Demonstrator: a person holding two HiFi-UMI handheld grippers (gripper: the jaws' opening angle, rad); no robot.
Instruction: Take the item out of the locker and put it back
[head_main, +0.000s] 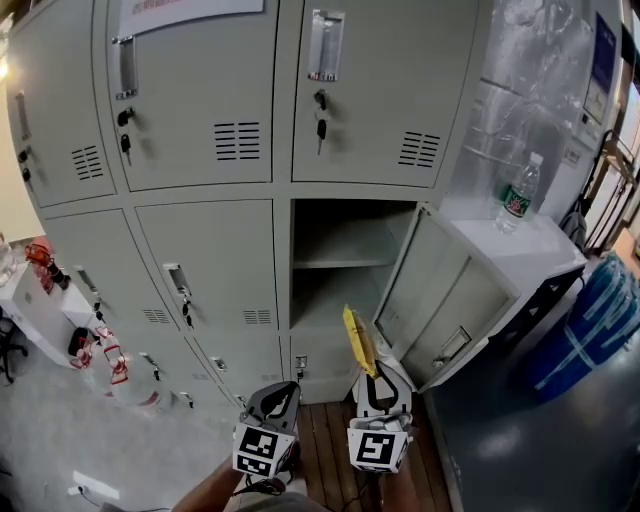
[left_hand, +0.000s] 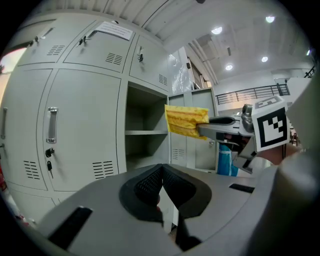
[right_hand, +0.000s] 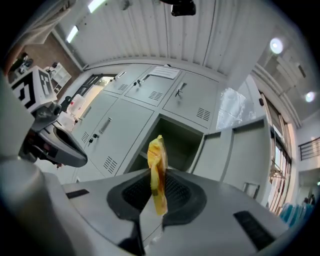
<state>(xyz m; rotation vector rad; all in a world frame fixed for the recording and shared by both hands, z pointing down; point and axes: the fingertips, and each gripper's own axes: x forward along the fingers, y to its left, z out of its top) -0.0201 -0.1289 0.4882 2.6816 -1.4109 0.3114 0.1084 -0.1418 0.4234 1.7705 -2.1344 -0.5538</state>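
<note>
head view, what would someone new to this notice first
A flat yellow crinkly packet stands out, pinched in the right hand-held gripper in front of the grey lockers. Behind it, one grey metal locker compartment stands open, its door swung to the right. A clear plastic water bottle stands on the white cabinet top at far right.

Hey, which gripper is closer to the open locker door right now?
Right. The right gripper, holding the yellow packet, is just left of the open door; the left gripper sits farther left, before the closed lockers.
</note>
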